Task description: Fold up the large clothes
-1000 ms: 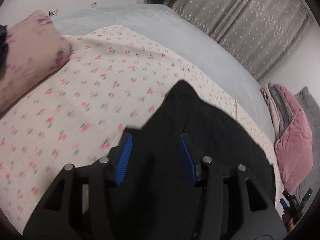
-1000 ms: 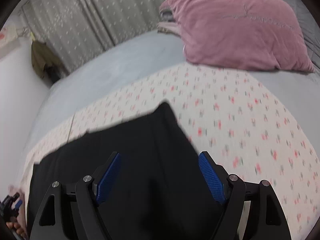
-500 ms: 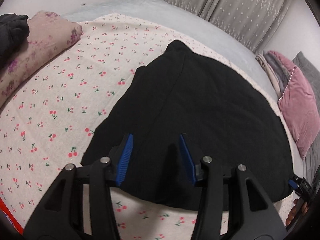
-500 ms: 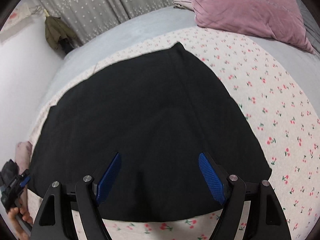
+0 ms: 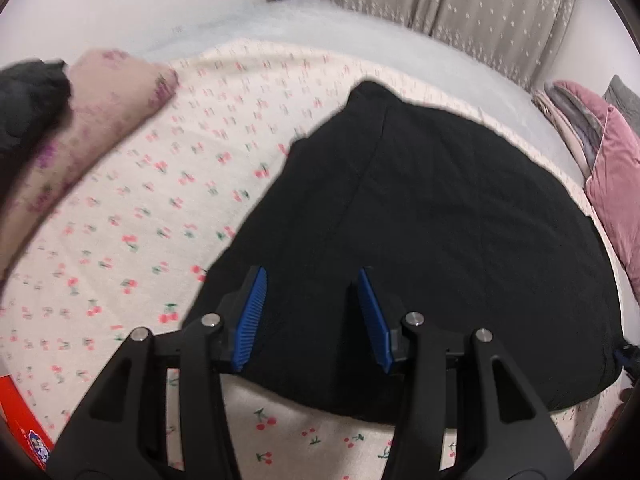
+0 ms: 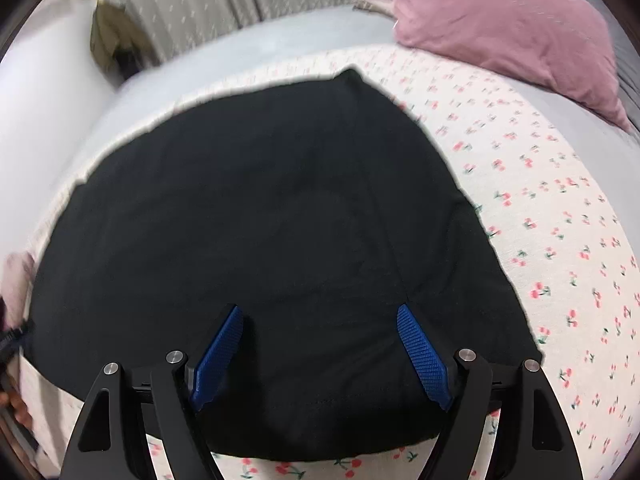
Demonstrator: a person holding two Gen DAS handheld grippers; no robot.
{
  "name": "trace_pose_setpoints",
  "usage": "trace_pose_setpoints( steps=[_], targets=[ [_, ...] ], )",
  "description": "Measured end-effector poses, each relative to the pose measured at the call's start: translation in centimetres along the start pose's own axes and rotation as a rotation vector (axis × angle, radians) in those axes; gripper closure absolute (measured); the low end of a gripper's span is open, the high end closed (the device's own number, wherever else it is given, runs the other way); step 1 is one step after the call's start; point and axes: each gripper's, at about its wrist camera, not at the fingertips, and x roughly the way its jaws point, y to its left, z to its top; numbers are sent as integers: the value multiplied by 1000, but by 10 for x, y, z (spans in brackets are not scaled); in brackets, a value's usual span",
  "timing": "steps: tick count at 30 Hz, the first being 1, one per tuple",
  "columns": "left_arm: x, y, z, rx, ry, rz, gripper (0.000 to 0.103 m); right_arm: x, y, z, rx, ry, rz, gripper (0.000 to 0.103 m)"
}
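A large black garment [image 5: 432,216] lies spread flat on the cherry-print sheet [image 5: 140,200] of a bed; it also shows in the right wrist view [image 6: 260,208]. My left gripper [image 5: 312,280] is open and empty, held above the garment's near left part. My right gripper [image 6: 320,314] is open and empty, held above the garment's near right part. Neither gripper holds the cloth.
A floral pillow [image 5: 80,120] with a dark item [image 5: 24,100] on it lies at the left. A pink cushion [image 6: 504,24] lies at the right, also in the left wrist view [image 5: 612,184]. Grey bedding [image 6: 240,52] and curtains [image 5: 460,4] lie beyond. A red package [image 5: 24,420] sits at the lower left.
Both grippers have pulled back and up from the garment, so more of it and its near hem show now. Both stay open.
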Motion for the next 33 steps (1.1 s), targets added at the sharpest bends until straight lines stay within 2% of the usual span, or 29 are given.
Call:
trace_pose_setpoints(
  steps=[2,4,8,12,17,19,22,25,27,30,33],
  targets=[
    [-20,-6,-1,24,-62,-31,53,-25,-3,-1,12,-73,-6,22],
    [-35,-13,-4,58,-93,-90,52,-42,-12,-7,50,-102,-31,22],
    [-33,-27,-8,81,-59,-133,52,-48,-39,-20,191,-70,-44,22],
    [-34,-48,-13,125,-43,-179,52,-62,-47,-25,202,-111,-50,22],
    [-50,-103,-35,324,-56,-273,50,-64,-40,-23,174,-123,10,22],
    [-50,-132,-49,422,-48,-293,45,-61,-42,-21,195,-127,5,22],
    [-39,-176,-68,547,-30,-277,45,-54,-36,-19,195,-121,43,22],
    [-22,-200,-81,597,14,-257,45,-52,-28,-18,166,-116,53,22],
    [-4,-209,-93,627,44,-200,44,-42,-25,-18,149,-82,42,22],
    [-5,-208,-89,617,42,-201,43,-28,-26,-20,156,-21,60,22],
    [-12,-205,-78,578,52,-224,43,-35,-30,-20,191,-51,110,22]
  ],
)
